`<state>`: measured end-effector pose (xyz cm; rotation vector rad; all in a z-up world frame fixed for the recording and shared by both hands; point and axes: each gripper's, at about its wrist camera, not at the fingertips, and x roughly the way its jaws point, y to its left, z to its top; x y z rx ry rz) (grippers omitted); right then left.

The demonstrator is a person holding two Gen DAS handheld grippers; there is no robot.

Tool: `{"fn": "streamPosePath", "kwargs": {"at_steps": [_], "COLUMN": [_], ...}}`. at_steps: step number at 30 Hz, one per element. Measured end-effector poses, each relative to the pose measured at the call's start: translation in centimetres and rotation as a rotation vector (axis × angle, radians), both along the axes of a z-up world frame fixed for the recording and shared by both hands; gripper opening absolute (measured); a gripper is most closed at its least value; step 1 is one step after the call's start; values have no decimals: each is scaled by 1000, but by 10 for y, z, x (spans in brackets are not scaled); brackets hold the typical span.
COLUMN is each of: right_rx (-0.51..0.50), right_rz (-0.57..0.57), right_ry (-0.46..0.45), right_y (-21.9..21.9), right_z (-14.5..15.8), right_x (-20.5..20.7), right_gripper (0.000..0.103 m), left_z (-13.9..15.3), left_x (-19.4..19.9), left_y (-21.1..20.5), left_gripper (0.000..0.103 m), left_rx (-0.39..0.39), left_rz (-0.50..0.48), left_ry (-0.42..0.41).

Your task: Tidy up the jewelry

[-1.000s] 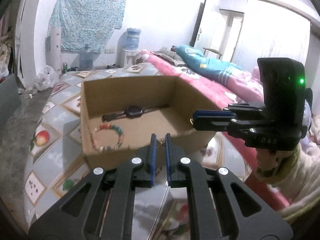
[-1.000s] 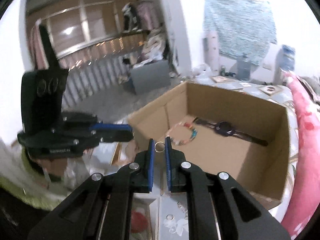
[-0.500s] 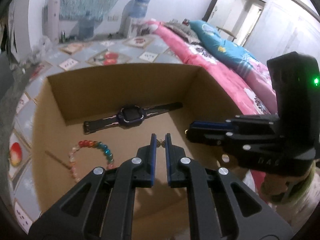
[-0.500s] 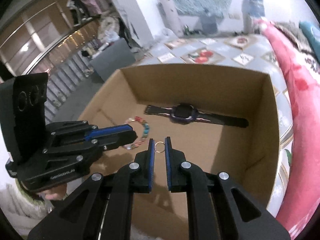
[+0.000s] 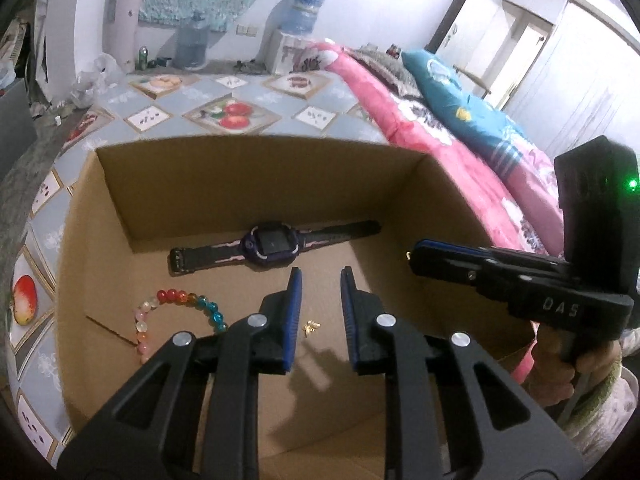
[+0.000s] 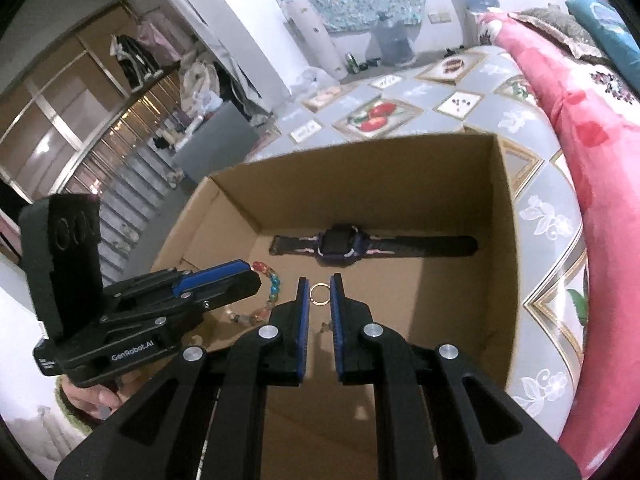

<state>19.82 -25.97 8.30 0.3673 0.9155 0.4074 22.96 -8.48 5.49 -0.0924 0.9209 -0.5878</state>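
The left gripper (image 5: 320, 276) has just been opening, its blue pads parted with nothing between them; the small gold bee-shaped charm (image 5: 311, 326) now lies free on the floor of the brown cardboard box (image 5: 256, 188), so that piece looks delivered; the right gripper (image 6: 320, 284) pinches a thin gold ring (image 6: 319, 294) above the box, its hoop facing the camera, awaiting release; the dark purple wristwatch (image 5: 276, 243) lies flat, strap running side to side along the far wall

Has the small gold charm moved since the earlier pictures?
Yes. The left gripper has just opened, and the gold charm has left its jaws and dropped onto the cardboard box floor.
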Motion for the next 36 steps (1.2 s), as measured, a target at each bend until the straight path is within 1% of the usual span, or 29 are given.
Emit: {"fn": "streamPosePath", "kwargs": {"at_steps": [3, 5, 6, 7, 8, 9, 13, 17, 20, 25, 28, 30, 33, 36], "right_rx": [3, 2, -7, -18, -28, -33, -24, -32, -35, -62, -96, -92, -105, -90], "right_rz": [-7, -8, -14, -16, -19, -25, -35, -45, -51, -30, -20, -13, -27, -26], "right_ry": [-18, -13, -13, -14, -14, -14, -47, -111, -152, -266, -322, -334, -319, -264], "right_y": [-2, -2, -1, 0, 1, 1, -1, -4, -7, -7, -5, -4, 1, 7], "right_z": [9, 10, 12, 12, 13, 14, 22, 36, 44, 53, 51, 44, 27, 2], "right_x": [-5, -5, -5, -5, -5, -6, -15, -35, -54, -111, -150, -171, -197, -211], "right_gripper": [12, 20, 27, 30, 30, 30, 30, 30, 30, 30, 30, 30, 30, 30], "left_z": [8, 12, 13, 14, 15, 15, 24, 34, 44, 52, 48, 42, 28, 5], "left_x": [-11, -13, -14, -15, -16, -15, -22, -36, -57, -106, -136, -152, -175, -191], "left_y": [2, 0, 0, 1, 1, 1, 9, 23, 36, 62, 73, 76, 75, 62], "left_gripper": [18, 21, 26, 28, 32, 33, 34, 34, 34, 34, 34, 34, 34, 34], "left_rx": [-13, -14, -14, -13, -12, -16, -43, -64, -74, -95, -88, -85, -67, -21], "left_rz": [-17, -27, -28, -29, -27, -27, -18, -5, -3, -19, -46, -66, -97, -130], "left_ry": [-32, -34, -35, -37, -36, -35, -54, -98, -157, -236, -256, -251, -228, -193]}}
